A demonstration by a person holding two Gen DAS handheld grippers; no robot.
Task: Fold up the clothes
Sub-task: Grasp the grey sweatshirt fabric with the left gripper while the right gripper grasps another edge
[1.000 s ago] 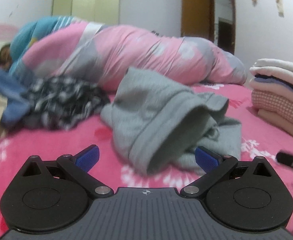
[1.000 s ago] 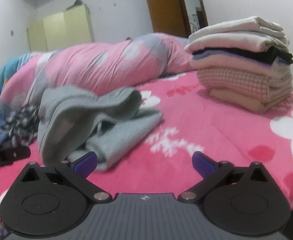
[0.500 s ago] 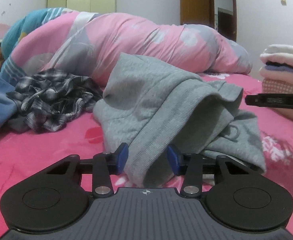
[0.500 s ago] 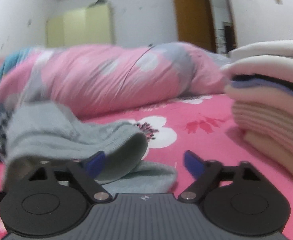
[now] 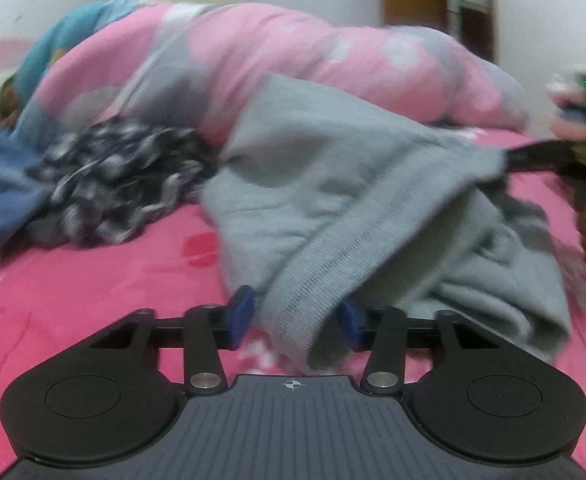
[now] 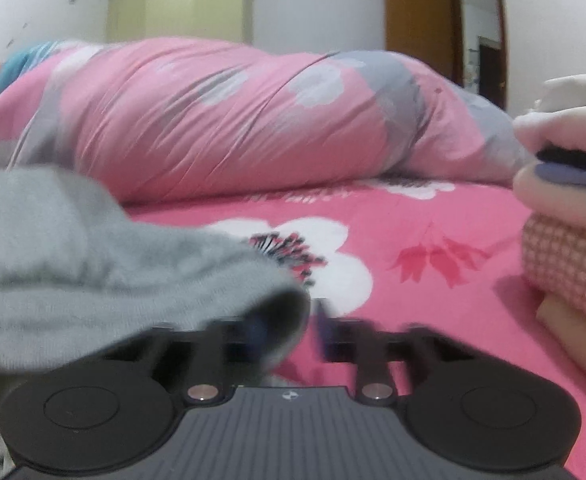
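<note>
Pink flowered bed sheet point(image 6: 413, 248) carries the crumpled grey sweater point(image 5: 333, 184), lying between the checked garment at nine o'clock and the folded stack point(image 6: 569, 200) at three. Left tongs point(image 5: 295, 318) clamp its ribbed hem; right tongs point(image 6: 289, 326) are closing on another edge at their ten o'clock. Best lift both edges evenly apart. Both point slightly downward.

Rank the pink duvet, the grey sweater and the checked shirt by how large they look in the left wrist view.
1. Pink duvet, the largest, though it lies farthest back.
2. Grey sweater, nearly as large, but it is closest to the camera, so this order is unsure.
3. Checked shirt, clearly the smallest.
</note>
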